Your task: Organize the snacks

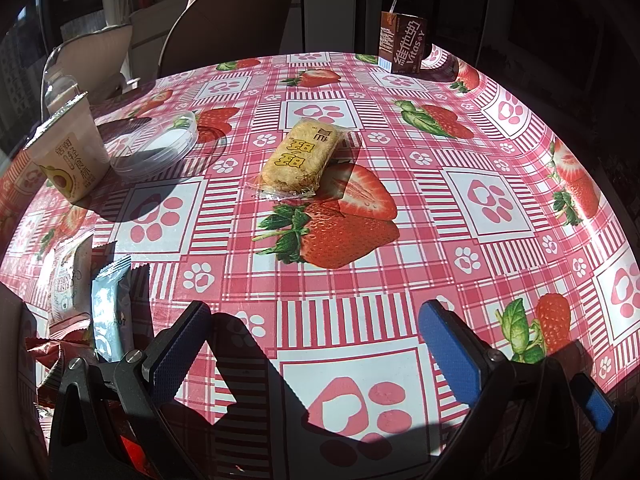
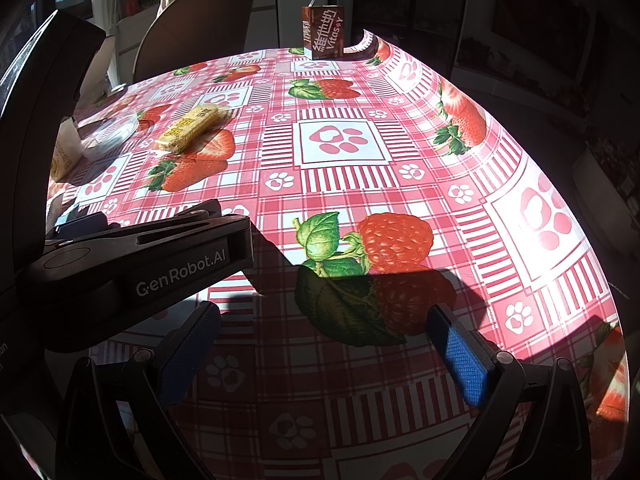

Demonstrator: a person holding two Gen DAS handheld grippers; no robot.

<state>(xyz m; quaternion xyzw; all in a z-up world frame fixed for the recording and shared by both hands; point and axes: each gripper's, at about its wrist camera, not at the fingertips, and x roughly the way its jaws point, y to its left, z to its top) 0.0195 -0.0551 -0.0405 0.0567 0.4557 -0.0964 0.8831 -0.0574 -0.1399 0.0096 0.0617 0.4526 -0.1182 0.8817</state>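
Observation:
A yellow wrapped cracker pack (image 1: 298,157) lies on the strawberry-print table (image 1: 360,288), ahead of my left gripper (image 1: 316,320), which is open and empty. It also shows in the right wrist view (image 2: 187,128). A brown Vitasoy drink carton (image 1: 402,43) stands upright at the far edge, also seen in the right wrist view (image 2: 323,32). Several snack packets (image 1: 108,312) lie at the near left. My right gripper (image 2: 324,328) is open and empty over the table. The left gripper's body (image 2: 140,260) sits to its left.
A yogurt cup (image 1: 68,152) and a clear plastic lid (image 1: 156,148) stand at the far left. A chair (image 1: 224,20) is behind the table. The table edge drops off on the right (image 2: 560,208).

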